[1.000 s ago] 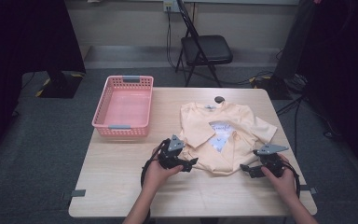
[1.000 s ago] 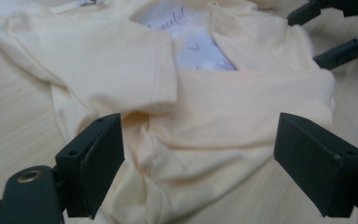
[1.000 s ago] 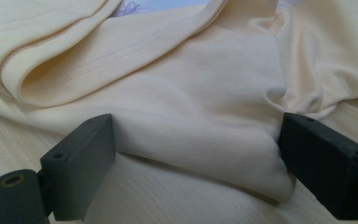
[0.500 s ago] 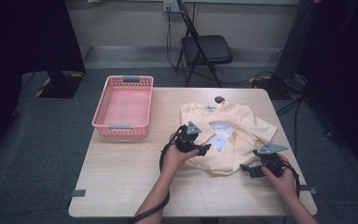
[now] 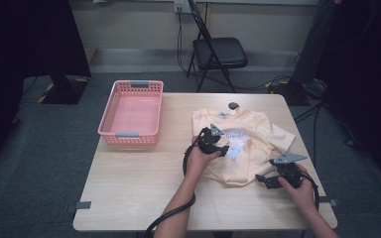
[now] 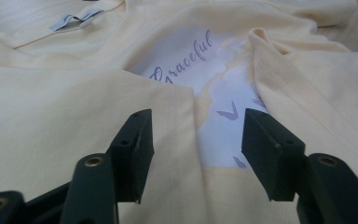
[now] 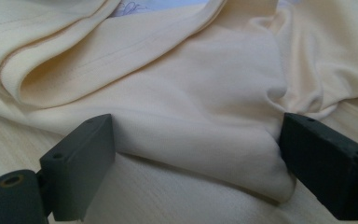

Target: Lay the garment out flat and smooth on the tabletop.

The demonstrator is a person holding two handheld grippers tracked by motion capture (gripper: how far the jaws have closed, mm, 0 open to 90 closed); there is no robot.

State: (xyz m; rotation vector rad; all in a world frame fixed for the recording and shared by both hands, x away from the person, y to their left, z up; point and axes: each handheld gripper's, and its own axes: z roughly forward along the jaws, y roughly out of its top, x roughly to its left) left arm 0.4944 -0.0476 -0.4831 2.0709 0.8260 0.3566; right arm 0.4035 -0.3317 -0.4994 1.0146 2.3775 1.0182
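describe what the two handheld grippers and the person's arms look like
Both the left gripper and the right gripper are black, each topped by a grey three-cornered plate, with two blocky, flat-faced black jaws on arms fixed with brass-coloured rivets. A thick black cable loops from the left one along the forearm. The forearms are bare, no sleeves in sight.

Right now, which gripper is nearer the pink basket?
Left. The left gripper sits over the yellow T-shirt near its printed middle, just right of the pink basket. The right gripper is at the shirt's near right hem, farther away.
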